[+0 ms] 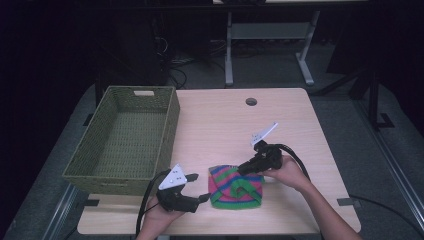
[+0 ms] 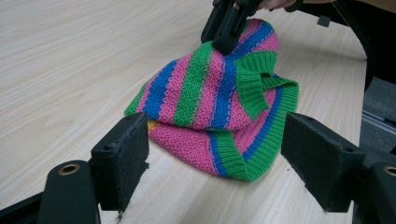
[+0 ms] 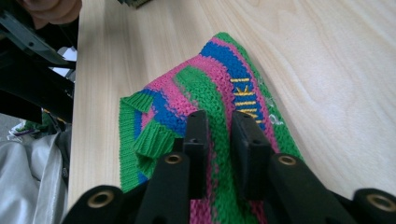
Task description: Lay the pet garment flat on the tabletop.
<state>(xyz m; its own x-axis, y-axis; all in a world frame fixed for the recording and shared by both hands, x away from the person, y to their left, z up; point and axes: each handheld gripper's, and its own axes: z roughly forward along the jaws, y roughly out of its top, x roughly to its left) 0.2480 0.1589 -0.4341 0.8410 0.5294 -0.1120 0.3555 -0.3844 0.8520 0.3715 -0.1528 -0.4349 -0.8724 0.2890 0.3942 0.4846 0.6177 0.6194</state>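
Observation:
A folded knitted garment with pink, green and blue stripes lies near the table's front edge. My right gripper comes down onto its top layer, its jaws drawn close with a ridge of knit between them. Its black tips also press into the cloth in the left gripper view. My left gripper is low over the table just left of the garment. It is open wide, its pads apart from the cloth.
A green woven basket stands on the left part of the wooden table; I see nothing inside it. A round cable hole sits near the table's far edge. Desk legs and cables are on the floor beyond.

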